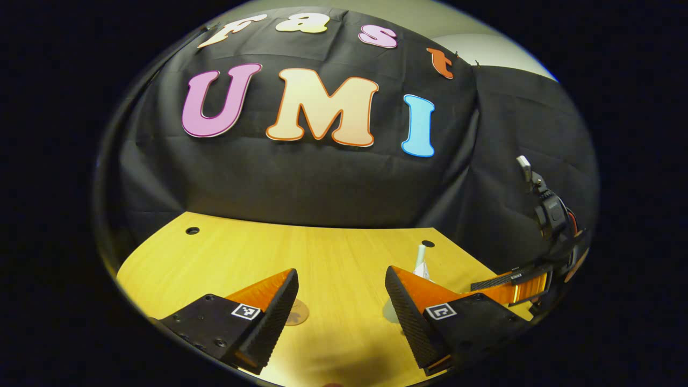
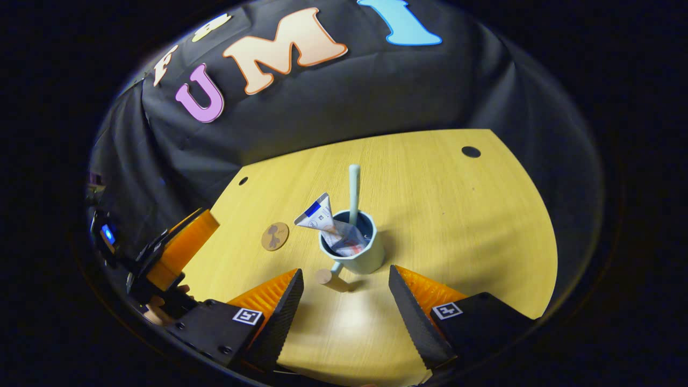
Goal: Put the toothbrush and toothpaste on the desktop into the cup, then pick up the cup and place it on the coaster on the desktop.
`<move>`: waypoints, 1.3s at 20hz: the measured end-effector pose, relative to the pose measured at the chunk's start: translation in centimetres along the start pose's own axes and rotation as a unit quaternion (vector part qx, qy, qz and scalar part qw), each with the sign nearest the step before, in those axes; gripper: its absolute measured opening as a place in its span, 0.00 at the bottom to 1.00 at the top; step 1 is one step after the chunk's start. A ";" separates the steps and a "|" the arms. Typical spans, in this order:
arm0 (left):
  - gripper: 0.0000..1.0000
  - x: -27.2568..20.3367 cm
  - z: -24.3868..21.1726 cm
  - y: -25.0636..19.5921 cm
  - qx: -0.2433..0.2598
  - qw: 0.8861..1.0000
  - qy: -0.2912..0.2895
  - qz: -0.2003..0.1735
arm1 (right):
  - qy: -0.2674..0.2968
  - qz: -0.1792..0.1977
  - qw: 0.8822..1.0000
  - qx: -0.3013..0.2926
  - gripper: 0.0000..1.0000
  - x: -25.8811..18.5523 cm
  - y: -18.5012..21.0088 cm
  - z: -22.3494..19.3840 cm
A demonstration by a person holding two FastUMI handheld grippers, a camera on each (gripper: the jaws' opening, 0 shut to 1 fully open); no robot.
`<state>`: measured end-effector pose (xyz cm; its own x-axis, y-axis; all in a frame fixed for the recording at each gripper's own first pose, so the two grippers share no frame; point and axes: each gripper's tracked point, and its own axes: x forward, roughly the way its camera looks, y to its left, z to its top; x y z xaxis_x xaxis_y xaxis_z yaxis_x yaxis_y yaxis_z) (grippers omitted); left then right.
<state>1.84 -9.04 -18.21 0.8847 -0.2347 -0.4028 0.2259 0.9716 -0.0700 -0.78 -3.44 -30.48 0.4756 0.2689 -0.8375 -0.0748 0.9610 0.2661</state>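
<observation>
In the right gripper view the cup (image 2: 355,250) stands mid-worktop (image 2: 457,215), at 12 o'clock from the right tongs (image 2: 345,301). The toothbrush (image 2: 353,191) stands upright in it, the toothpaste (image 2: 328,223) leaning out toward 10 o'clock. The coaster (image 2: 275,236) lies apart on the worktop at the cup's 9 o'clock, the left tongs (image 2: 183,247) farther that way.

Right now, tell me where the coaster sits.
In the right gripper view the coaster lies flat on the desktop, left of the cup and apart from it, between the cup and the left gripper.
</observation>
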 end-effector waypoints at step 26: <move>0.95 -8.5 -3.3 13.4 -0.013 0.995 -0.005 0.103 | 0.220 -0.115 0.968 0.038 0.98 10.2 0.4 -5.5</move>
<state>-4.04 6.07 -18.74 0.9147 -0.0298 -0.4029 0.0279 0.9996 -0.0106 -0.80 0.06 -41.50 0.0517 0.0660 -0.9965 0.0618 0.9957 0.0692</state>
